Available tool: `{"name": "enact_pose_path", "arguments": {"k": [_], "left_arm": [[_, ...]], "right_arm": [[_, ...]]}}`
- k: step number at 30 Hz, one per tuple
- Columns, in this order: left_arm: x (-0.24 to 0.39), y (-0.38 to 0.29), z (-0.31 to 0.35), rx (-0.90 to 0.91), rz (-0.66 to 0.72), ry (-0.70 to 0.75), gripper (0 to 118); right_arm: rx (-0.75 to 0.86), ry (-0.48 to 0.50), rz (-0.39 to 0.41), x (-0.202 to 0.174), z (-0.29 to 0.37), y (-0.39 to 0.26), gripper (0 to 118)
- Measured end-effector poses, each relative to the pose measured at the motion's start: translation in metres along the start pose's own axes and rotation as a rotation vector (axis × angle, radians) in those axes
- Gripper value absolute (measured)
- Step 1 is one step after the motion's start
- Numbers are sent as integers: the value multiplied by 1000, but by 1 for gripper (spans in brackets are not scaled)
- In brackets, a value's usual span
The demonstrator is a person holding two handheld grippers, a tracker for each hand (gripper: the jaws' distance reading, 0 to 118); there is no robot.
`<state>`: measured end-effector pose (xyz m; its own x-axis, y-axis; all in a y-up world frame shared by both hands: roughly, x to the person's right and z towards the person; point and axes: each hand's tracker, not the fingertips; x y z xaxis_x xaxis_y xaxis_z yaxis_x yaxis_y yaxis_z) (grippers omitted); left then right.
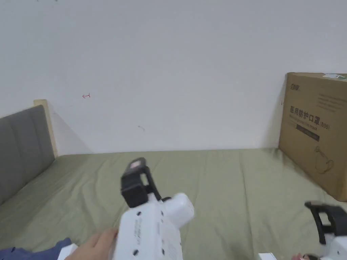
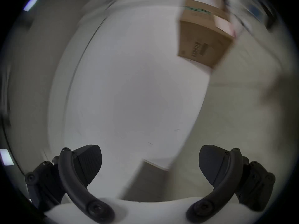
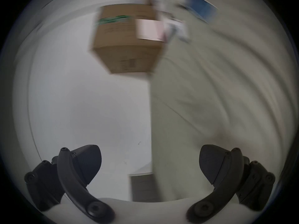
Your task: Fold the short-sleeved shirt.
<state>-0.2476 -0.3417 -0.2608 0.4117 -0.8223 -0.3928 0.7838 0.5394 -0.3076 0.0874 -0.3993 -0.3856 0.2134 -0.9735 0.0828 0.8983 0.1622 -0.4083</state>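
You hold the left gripper (image 1: 137,181) raised over the near middle of the bed (image 1: 220,182), your left hand (image 1: 96,244) wrapped around its white body at the near edge of the head view. In the left gripper view its two black jaws stand wide apart with nothing between them, and past them you see the white wall (image 2: 129,82) and the cardboard box (image 2: 203,40), all smeared by motion blur. The right gripper (image 1: 327,220) sits low at the near right of the head view, just in front of the box (image 1: 318,132), which stands on the far right of the bed against the wall (image 1: 169,67). In the right gripper view its jaws are likewise spread wide and grip nothing; the box (image 3: 126,41), the wall and the olive-green sheet (image 3: 210,98) show beyond them, blurred. The sheet covers the bed with a few soft creases running from near to far. A grey padded headboard (image 1: 22,145) lines the left side of the bed. At the near left corner of the head view, just left of your left hand, a bit of dark blue cloth (image 1: 37,251) lies on the sheet; whether it is the short-sleeved shirt I cannot tell, as so little of it shows. Neither gripper touches it.
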Motion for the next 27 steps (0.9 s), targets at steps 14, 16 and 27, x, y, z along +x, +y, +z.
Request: {"name": "enact_pose_path", "arguments": {"k": [14,16,27], "left_arm": [[-32,-46,16,-45,1008,-85,118],[-30,-41,20,-23,946,-85,118],[-36,-33,16,-30,984,-101,118]], "right_arm": [[265,162,1539,-75,46,-119,118],[237,173,1524,-74,45,-120,118],[189,117,1426,-71,40,-100,118]]}}
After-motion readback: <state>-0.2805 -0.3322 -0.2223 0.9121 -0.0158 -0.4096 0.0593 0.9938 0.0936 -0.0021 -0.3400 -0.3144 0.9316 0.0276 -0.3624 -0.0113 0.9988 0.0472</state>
